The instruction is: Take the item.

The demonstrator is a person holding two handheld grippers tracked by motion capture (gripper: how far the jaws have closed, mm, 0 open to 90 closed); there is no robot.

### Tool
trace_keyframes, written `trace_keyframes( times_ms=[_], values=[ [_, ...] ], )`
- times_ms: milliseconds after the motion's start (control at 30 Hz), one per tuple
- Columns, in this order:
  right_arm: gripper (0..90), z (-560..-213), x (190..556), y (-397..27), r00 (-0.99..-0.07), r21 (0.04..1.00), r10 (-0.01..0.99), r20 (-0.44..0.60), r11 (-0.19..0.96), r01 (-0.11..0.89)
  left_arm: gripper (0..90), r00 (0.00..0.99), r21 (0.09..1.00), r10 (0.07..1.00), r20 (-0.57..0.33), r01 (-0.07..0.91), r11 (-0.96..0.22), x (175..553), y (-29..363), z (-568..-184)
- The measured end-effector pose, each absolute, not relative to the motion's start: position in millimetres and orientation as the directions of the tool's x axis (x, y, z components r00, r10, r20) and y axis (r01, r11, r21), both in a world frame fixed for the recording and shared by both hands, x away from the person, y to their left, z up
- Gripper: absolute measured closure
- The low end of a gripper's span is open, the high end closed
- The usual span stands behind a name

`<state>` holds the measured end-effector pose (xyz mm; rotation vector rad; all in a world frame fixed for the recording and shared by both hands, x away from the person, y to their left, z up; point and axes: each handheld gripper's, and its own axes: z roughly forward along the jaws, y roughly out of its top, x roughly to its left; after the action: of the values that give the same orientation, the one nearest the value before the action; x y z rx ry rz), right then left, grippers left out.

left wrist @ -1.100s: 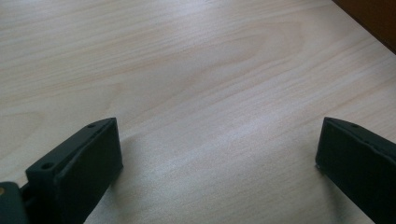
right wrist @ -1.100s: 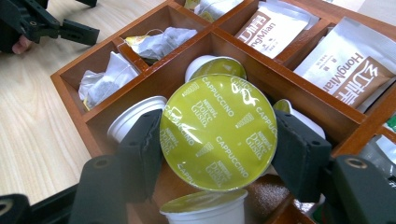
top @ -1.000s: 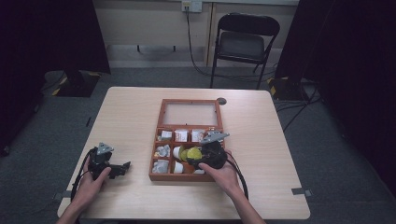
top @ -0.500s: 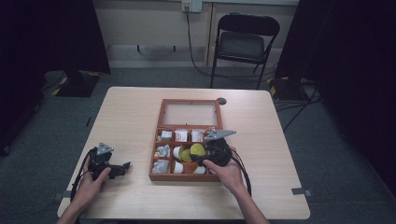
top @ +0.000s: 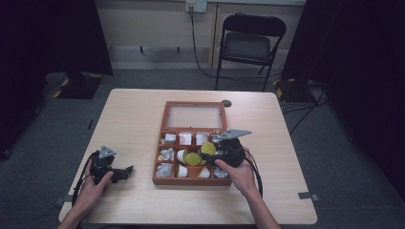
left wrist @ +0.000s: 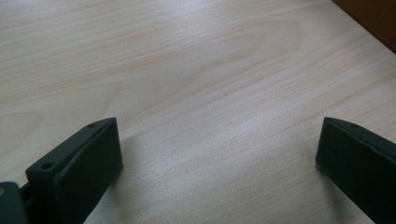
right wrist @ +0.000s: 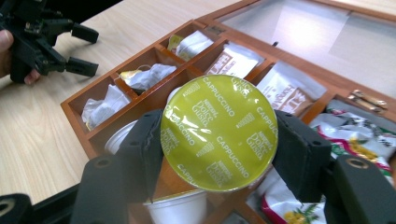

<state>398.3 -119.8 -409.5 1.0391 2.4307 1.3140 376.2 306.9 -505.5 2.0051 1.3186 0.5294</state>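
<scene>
Support: rectangular table (top: 138,114) with a light wood-grain top, standing on grey carpet.
Box: wooden compartment box (top: 159,157) resting flat on the tabletop, centre, slightly toward the person's side; its glass-panelled lid (top: 195,116) lies open on the far side.
Disc: small round dark disc (top: 226,103) on the tabletop, just beyond the far right corner of the lid.
Left gripper: left gripper (top: 125,172) rests on the tabletop near the left front corner, well apart from the box.

Bare desk (top: 133,119) lies open across the left half of the high view and along its bottom edge. The wooden box (top: 191,140) blocks the centre, its packed compartments leaving little gap; the right tongs (top: 205,155) and capsule (right wrist: 218,132) hang above them
</scene>
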Motion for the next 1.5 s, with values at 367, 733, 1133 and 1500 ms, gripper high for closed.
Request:
trace_keyframes(
  times_ms=[367, 733, 1133, 1500],
  values=[
    [38.1, -401.0, 397.8, -133.9, -0.721, 0.810, 0.675, 0.160, 0.328, 0.486, 0.0, 0.407, 0.721, 0.913, -0.027, 0.641, -0.264, 376.2, 306.9, -505.5],
    [38.1, -390.9, 397.6, -150.7, -0.700, 0.829, 0.697, 0.154, 0.294, 0.475, 0.0, 0.406, 0.721, 0.913, -0.027, 0.641, -0.264, 376.2, 306.9, -505.5],
    [38.1, -381.1, 398.6, -175.1, -0.669, 0.843, 0.723, 0.172, 0.243, 0.480, 0.0, 0.407, 0.721, 0.913, -0.027, 0.641, -0.264, 376.2, 306.9, -505.5],
    [38.2, -380.5, 401.0, -194.5, -0.629, 0.844, 0.760, 0.165, 0.221, 0.488, 0.0, 0.407, 0.721, 0.913, -0.027, 0.641, -0.264, 376.2, 306.9, -505.5]
  ],
)
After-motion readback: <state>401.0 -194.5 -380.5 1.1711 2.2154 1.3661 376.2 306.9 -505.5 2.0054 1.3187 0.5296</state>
